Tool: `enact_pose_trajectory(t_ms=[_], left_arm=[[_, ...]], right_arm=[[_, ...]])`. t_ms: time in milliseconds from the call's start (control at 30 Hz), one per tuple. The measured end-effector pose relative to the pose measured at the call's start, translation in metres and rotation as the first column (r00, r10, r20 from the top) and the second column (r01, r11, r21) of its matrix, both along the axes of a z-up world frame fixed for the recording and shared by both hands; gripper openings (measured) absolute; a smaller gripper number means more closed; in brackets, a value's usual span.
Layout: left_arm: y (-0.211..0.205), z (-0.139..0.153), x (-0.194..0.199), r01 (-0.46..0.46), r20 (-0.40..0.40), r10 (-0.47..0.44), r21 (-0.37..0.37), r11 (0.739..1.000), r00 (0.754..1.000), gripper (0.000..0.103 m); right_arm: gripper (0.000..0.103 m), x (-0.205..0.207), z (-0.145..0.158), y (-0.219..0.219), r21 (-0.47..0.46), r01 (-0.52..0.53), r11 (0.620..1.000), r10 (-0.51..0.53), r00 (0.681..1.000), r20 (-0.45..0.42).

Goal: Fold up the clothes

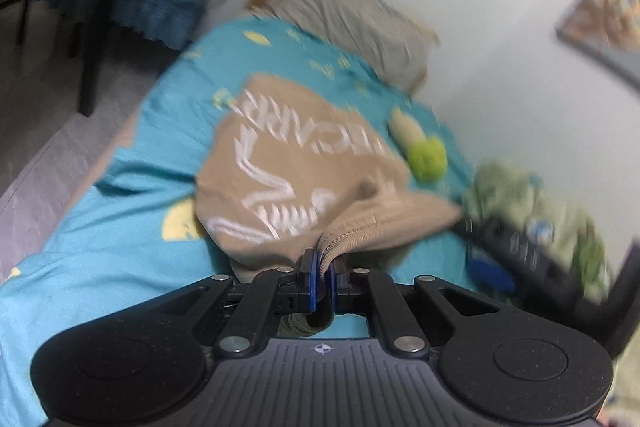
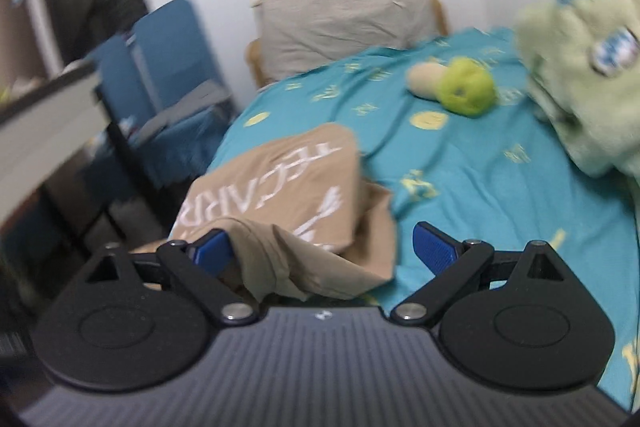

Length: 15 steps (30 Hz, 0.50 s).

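Note:
A tan T-shirt (image 1: 288, 163) with white lettering lies rumpled on the teal bed sheet (image 1: 120, 247). My left gripper (image 1: 322, 259) is shut on the shirt's ribbed hem, and the cloth bunches up between its blue pads. In the right wrist view the same shirt (image 2: 280, 195) lies near the bed's left edge. My right gripper (image 2: 322, 247) stands wide open over it, with a fold of tan cloth draped against its left finger (image 2: 212, 247). The right finger (image 2: 434, 245) is clear of the cloth.
A grey pillow (image 2: 340, 23) leans on the wall at the head of the bed. A green and cream plush toy (image 2: 466, 87) and a pale green garment (image 2: 592, 87) lie on the sheet (image 2: 480, 187). A blue chair (image 2: 168, 67) stands beside the bed.

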<state>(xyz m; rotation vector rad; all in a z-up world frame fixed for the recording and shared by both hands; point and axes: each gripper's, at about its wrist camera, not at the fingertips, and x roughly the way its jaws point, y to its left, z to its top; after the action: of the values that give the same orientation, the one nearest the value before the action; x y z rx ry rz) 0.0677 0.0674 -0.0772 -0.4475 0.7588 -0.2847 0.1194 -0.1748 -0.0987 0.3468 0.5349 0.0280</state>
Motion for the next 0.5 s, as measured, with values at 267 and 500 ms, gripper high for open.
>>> enact_pose_trajectory(t_ms=[267,500], left_arm=[[0.000,0.001,-0.005,-0.022,0.030,0.021,0.022,1.000,0.999,0.006],[0.004,0.005,-0.005,-0.031,0.032,0.031,-0.007,1.000,0.999,0.007]], right_arm=[[0.097,0.033,-0.037,0.014,-0.113,-0.079,0.990,0.056,0.979,-0.197],[0.097,0.023,-0.028,-0.001,-0.209,0.132,0.969,-0.144,0.989,-0.045]])
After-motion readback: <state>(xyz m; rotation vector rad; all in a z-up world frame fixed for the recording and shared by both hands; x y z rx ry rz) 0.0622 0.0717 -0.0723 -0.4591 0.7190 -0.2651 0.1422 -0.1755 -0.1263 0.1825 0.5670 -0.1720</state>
